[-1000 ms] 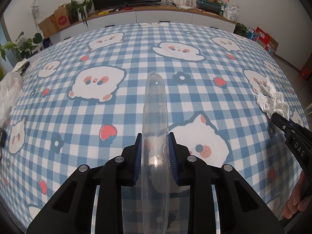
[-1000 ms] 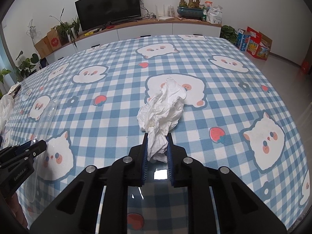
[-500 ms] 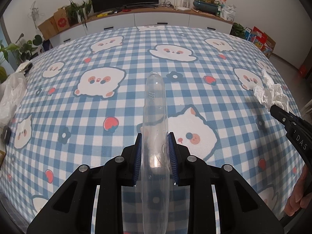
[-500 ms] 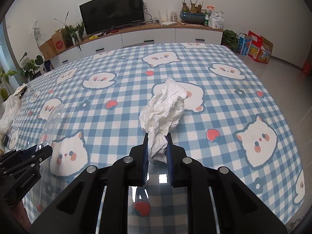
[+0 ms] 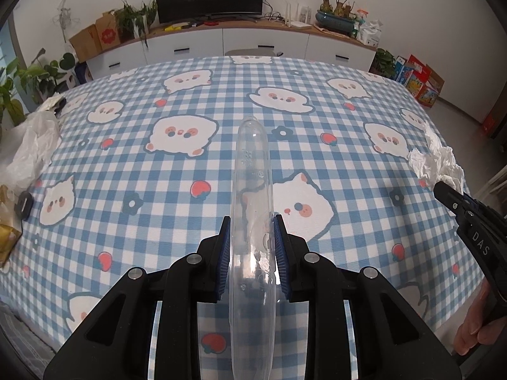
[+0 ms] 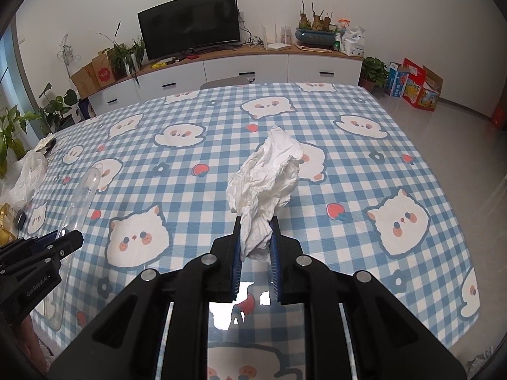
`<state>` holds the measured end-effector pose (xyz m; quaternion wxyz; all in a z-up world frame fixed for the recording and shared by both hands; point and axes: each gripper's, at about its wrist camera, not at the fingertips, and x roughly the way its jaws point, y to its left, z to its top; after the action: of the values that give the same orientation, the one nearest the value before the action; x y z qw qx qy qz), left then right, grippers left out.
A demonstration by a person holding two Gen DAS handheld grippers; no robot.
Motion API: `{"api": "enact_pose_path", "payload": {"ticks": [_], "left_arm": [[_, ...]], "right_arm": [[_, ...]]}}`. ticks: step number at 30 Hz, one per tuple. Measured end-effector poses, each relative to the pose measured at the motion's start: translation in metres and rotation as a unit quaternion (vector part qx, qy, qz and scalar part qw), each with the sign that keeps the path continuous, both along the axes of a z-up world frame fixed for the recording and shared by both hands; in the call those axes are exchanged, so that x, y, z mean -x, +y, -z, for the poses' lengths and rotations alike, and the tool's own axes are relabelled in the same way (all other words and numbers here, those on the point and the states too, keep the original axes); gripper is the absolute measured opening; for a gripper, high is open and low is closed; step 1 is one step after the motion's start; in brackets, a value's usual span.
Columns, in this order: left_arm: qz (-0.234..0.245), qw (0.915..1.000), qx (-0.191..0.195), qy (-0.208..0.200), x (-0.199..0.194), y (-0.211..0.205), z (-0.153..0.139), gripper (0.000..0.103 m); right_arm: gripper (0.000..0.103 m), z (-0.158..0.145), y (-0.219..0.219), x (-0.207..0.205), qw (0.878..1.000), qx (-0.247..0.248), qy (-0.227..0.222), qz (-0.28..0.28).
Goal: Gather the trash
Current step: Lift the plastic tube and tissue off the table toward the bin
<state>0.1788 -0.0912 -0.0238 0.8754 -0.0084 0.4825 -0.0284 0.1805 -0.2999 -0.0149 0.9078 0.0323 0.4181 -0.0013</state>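
Above the checked counter (image 5: 317, 72) we carry both finds clear of the cloth: our left hand-held gripper (image 5: 251, 253) clamps the flattened clear bottle (image 5: 252, 190), our right hand-held gripper (image 6: 256, 243) pinches the crumpled tissue (image 6: 266, 177) (probably bound for the plastic bag (image 5: 28, 148) lying at the counter's left edge).

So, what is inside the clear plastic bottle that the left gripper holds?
The clear plastic bottle looks empty: only small droplets on its wall, with tablecloth showing through. Its lower end leaves the frame.

Open checked tablecloth (image 5: 221, 101) ahead; white plastic bag (image 5: 30, 148) crowding its left edge.
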Motion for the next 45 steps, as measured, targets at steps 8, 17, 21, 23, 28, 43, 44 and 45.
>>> {"api": "enact_pose_path", "payload": {"ticks": [8,17,21,23,28,43,44,45], "left_arm": [[0.0,1.0,0.001,-0.002,0.025,0.004,-0.011,0.025],[0.005,1.0,-0.003,0.003,0.055,0.003,-0.012,0.025],[0.007,1.0,-0.002,0.004,0.071,0.003,-0.014,0.025],[0.009,1.0,-0.003,0.003,0.08,0.002,-0.015,0.025],[0.011,0.9999,-0.002,0.004,0.1,0.002,-0.016,0.025],[0.017,0.9996,-0.006,0.02,0.151,-0.004,-0.002,0.025],[0.018,0.9996,-0.005,0.021,0.154,-0.005,-0.001,0.025],[0.019,0.9996,-0.005,0.022,0.157,-0.007,0.0,0.025]], "right_arm": [[0.014,-0.006,0.007,0.024,1.0,0.0,-0.002,-0.007],[0.014,-0.005,0.009,0.057,1.0,0.005,0.004,-0.012],[0.014,-0.007,0.009,0.073,1.0,0.005,0.005,-0.016],[0.014,-0.008,0.011,0.082,1.0,0.005,0.004,-0.02],[0.014,-0.009,0.014,0.099,1.0,0.01,0.002,-0.024],[0.014,0.004,0.014,0.148,0.999,0.007,0.021,-0.031],[0.014,0.006,0.013,0.152,0.999,0.006,0.023,-0.031],[0.014,0.007,0.013,0.155,0.999,0.006,0.025,-0.031]]}}
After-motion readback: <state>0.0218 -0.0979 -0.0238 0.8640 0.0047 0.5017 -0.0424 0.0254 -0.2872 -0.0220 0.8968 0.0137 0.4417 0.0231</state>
